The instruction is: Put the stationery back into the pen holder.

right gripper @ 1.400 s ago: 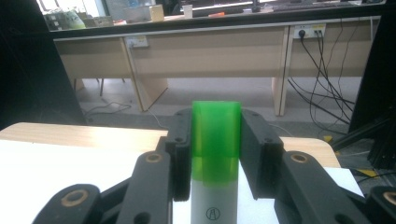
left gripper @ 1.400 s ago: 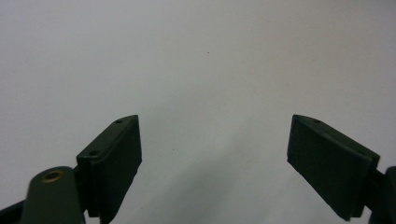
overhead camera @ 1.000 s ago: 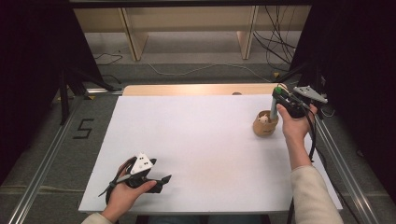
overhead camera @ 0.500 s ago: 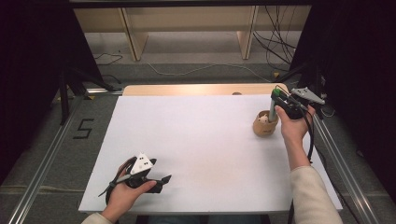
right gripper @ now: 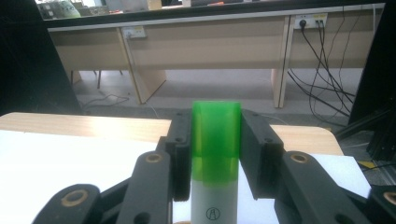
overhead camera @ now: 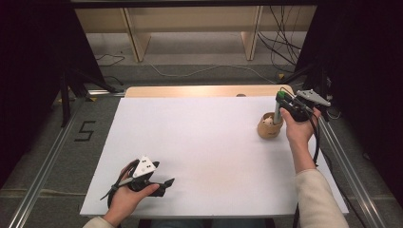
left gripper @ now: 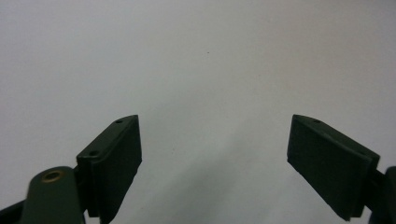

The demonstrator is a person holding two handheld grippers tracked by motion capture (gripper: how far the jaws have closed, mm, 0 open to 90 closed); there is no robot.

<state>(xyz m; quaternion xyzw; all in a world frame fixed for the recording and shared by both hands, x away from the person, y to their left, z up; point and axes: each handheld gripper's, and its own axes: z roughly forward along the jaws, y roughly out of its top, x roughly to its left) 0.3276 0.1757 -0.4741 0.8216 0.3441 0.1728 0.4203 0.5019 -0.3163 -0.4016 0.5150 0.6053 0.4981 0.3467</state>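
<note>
- Right gripper view: my right gripper (right gripper: 215, 154) has both black jaws clamped on a stick-shaped tube (right gripper: 215, 161), upright, with a green translucent cap above a white body. A small round printed mark sits low on the white body; I cannot read the character inside it.
- High view: the tube (overhead camera: 278, 107) stands with its lower end in a small tan wooden cup (overhead camera: 269, 127) near the right edge of the white table sheet (overhead camera: 209, 147). My right gripper (overhead camera: 285, 102) holds its top.
- High view: a "5" (overhead camera: 84, 131) is marked on the grey floor mat left of the table.
- Left gripper view: my left gripper (left gripper: 215, 163) stands with jaws spread wide, nothing between them, over bare white sheet.
- High view: my left gripper (overhead camera: 161, 183) lies low near the front edge. Wide open sheet lies between my two grippers; bare wood strip (overhead camera: 190, 91) runs along the far edge.
</note>
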